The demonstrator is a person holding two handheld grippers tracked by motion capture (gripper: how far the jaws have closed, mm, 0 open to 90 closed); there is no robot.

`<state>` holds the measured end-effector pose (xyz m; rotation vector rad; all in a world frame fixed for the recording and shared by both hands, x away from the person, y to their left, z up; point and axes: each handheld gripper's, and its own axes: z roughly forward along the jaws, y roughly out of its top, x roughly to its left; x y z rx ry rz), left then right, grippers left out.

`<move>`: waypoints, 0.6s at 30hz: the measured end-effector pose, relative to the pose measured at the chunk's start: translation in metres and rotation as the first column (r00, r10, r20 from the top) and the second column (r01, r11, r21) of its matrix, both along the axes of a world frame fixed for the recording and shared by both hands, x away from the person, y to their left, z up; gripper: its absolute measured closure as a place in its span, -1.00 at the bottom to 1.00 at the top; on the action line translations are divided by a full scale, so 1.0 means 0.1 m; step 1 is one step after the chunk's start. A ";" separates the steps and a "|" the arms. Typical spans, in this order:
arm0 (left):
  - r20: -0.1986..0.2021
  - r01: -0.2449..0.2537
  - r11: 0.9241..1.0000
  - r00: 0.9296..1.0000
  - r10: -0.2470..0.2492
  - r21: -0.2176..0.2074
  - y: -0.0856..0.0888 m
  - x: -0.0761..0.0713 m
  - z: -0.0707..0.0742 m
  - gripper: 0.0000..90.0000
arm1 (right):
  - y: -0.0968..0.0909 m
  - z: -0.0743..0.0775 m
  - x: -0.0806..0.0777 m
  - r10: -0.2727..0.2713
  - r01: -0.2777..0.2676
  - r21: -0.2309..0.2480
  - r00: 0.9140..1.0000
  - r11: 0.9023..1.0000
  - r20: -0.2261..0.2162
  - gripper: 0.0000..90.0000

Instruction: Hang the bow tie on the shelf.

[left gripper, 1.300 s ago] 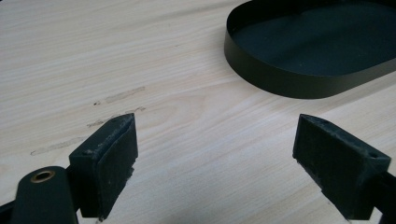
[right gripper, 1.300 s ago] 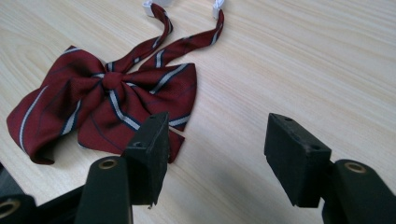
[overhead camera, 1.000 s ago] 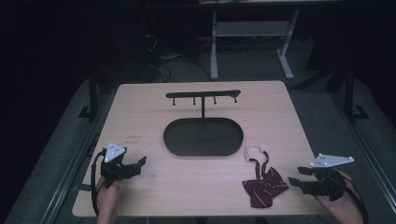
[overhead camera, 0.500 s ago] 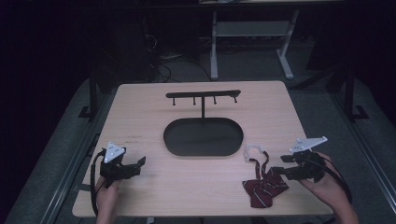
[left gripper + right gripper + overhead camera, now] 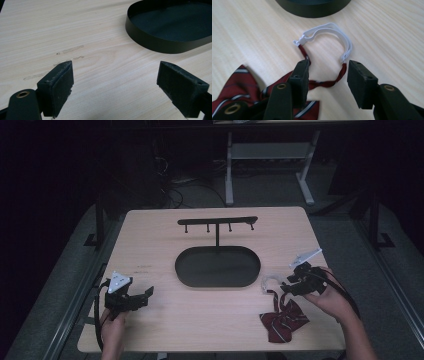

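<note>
A dark red striped bow tie (image 5: 283, 318) lies on the table's near right, its red cord and white strap (image 5: 270, 280) looped toward the black oval base (image 5: 185, 270). My right gripper (image 5: 286, 285) hovers low over that cord. In the right gripper view the bow tie (image 5: 239, 82) sits at the lower left and the twisted red cord (image 5: 324, 83) runs between the jaws of the right gripper (image 5: 328, 72). They have just been closing, but the pads stand apart from the cord. My left gripper (image 5: 145, 296) rests open at the near left, and the left gripper (image 5: 115, 82) has bare wood between its pads.
A black rack with several hooks (image 5: 217, 221) rises on a post from the oval base at the table's middle. The base wall (image 5: 160, 42) lies ahead and right of the left gripper. Table edges run close behind both hands.
My right gripper has moved left from the table's right edge to above the bow tie's cord, and its jaws have narrowed. The left gripper has stayed put.
</note>
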<state>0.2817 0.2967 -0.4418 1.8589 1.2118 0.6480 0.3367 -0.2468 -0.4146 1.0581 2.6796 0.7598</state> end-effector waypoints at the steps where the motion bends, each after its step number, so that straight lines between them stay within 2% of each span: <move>1: 0.001 0.000 1.000 1.000 0.000 0.001 0.00 0.00 0.00 -0.70 | 0.02 0.00 0.03 0.000 0.000 -0.010 1.000 1.000 -0.004 0.15; 3: 0.003 0.001 1.000 1.000 -0.001 0.003 0.00 0.00 0.01 -0.70 | 0.06 -0.02 0.10 0.002 -0.002 -0.011 1.000 1.000 -0.015 0.16; 5: 0.002 0.002 1.000 1.000 -0.002 0.003 0.00 0.00 0.01 -0.70 | 0.09 -0.06 0.16 -0.003 0.002 -0.041 1.000 0.999 -0.027 0.18; 7: 0.002 0.002 1.000 1.000 -0.002 0.001 0.00 0.00 0.01 -0.70 | 0.11 -0.07 0.19 -0.006 0.004 -0.050 1.000 0.999 -0.030 0.19; 8: 0.003 0.002 1.000 1.000 -0.002 0.001 0.01 0.00 0.01 -0.70 | 0.15 -0.11 0.25 -0.009 0.006 -0.072 0.999 0.997 -0.039 0.22; 13: 0.004 0.001 1.000 1.000 -0.001 -0.011 0.00 -0.02 0.02 -0.70 | 0.19 -0.18 0.35 -0.032 0.027 -0.105 0.999 0.994 -0.043 0.31; 18: 0.002 0.007 1.000 1.000 -0.007 -0.006 -0.02 -0.02 0.02 -0.70 | 0.22 -0.27 0.40 -0.063 0.053 -0.170 0.997 0.984 -0.052 0.43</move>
